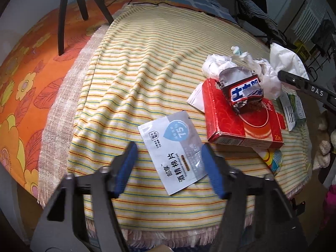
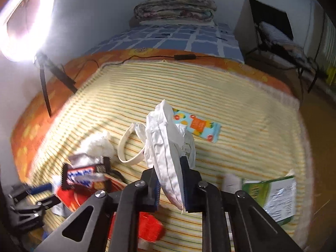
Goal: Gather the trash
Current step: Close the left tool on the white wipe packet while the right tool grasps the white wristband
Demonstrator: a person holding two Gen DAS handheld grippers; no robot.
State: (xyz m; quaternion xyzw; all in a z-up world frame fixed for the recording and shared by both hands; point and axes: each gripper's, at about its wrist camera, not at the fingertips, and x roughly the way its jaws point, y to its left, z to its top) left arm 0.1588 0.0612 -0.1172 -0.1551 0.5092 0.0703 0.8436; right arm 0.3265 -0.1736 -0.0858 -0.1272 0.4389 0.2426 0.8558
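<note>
left hand-held gripper: jaws apart, blue pads either side of the alcohol wipe sachet, which lies flat on the striped blanket; pads not pressing it
right hand-held gripper: clamped on a crumpled white wrapper, which stands up from between the pads, off the blanket
trash pile: red box with a candy bar wrapper on top, wadded white tissue just behind it, all right of the sachet
other trash: fruit-print carton flat on the blanket beyond the held wrapper; green packet near the blanket's right edge
white ring handle: lies on the blanket just left of the held wrapper
bed: striped blanket over an orange floral sheet; folded quilt at the far end
ring lamp: lit, at far left of the right wrist view
</note>
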